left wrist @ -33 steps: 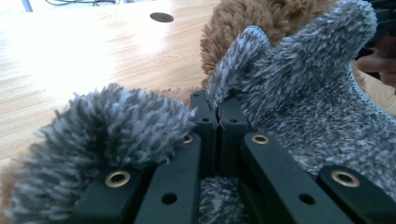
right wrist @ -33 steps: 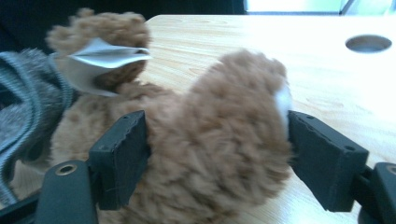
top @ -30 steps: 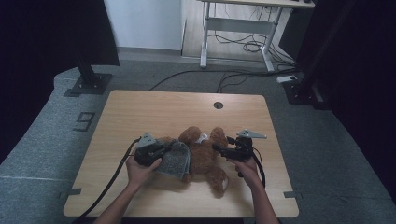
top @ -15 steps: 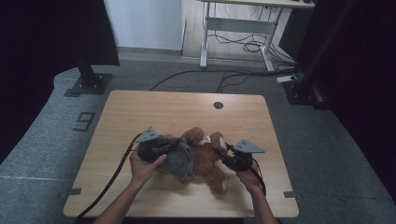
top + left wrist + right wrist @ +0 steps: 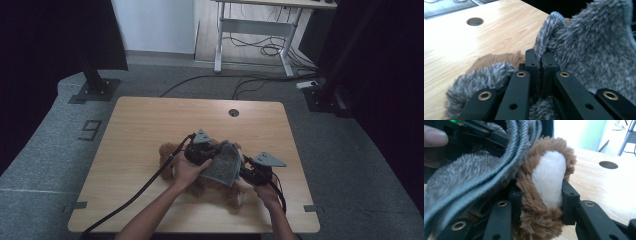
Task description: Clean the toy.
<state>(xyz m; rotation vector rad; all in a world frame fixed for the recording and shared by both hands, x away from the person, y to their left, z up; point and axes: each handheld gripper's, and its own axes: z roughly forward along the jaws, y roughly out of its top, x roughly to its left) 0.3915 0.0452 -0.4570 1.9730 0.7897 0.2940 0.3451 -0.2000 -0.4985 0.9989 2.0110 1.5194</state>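
Observation:
A brown teddy bear (image 5: 168,151) lies on the wooden table (image 5: 150,120). My left gripper (image 5: 211,157) is shut on the edge of a grey fluffy cloth (image 5: 223,168), pinched tight between its fingertips (image 5: 534,61). The cloth (image 5: 594,50) hangs over the bear's middle. My right gripper (image 5: 246,173) sits just right of the cloth. Its jaws have just been closing and now press from both sides on the bear's brown paw with a white pad (image 5: 547,180). The grey cloth (image 5: 461,177) drapes against that paw from the left.
A round cable hole (image 5: 233,112) sits near the table's far edge. Black cables trail from both grippers toward the near edge. A metal desk frame (image 5: 250,35) and floor cables stand beyond the table. Bare wood lies left and far of the bear.
My left gripper has carried the grey cloth to the right and slightly up, over the bear toward the right gripper. The right gripper's jaws closed onto the bear's paw.

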